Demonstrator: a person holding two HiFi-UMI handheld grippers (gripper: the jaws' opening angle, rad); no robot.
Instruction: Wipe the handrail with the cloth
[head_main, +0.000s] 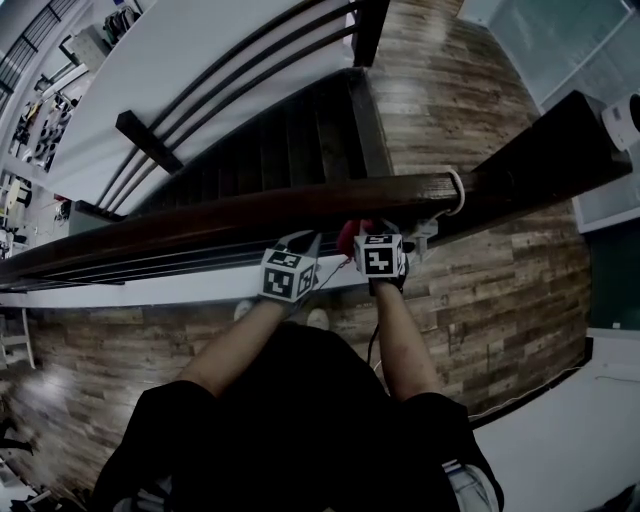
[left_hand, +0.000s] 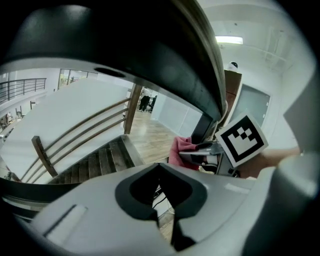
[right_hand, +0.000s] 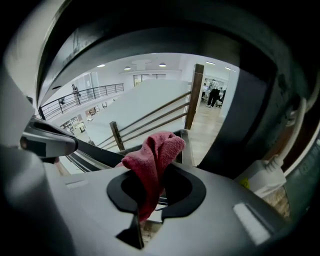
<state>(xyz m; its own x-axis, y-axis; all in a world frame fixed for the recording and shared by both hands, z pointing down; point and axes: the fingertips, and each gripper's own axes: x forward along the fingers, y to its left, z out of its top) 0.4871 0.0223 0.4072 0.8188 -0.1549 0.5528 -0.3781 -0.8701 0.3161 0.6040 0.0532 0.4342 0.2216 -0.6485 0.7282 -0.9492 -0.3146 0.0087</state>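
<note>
The dark wooden handrail (head_main: 250, 210) runs across the head view, just above both grippers. A red cloth (head_main: 348, 236) sticks up against the rail's near side, and my right gripper (head_main: 372, 230) is shut on it. In the right gripper view the cloth (right_hand: 152, 162) bunches up out of the closed jaws, under the rail's dark underside (right_hand: 150, 35). My left gripper (head_main: 305, 243) sits right beside it on the left, shut with nothing in it. From the left gripper view the cloth (left_hand: 181, 149) and right gripper (left_hand: 202, 150) show just ahead, below the rail (left_hand: 125, 55).
Dark stairs (head_main: 280, 140) drop away beyond the handrail, with a lower barred railing (head_main: 200, 90) along them. Wood flooring (head_main: 500, 290) lies underfoot. A white cable (head_main: 457, 192) loops over the rail at right. A white box (right_hand: 260, 177) sits under the rail. People stand far off.
</note>
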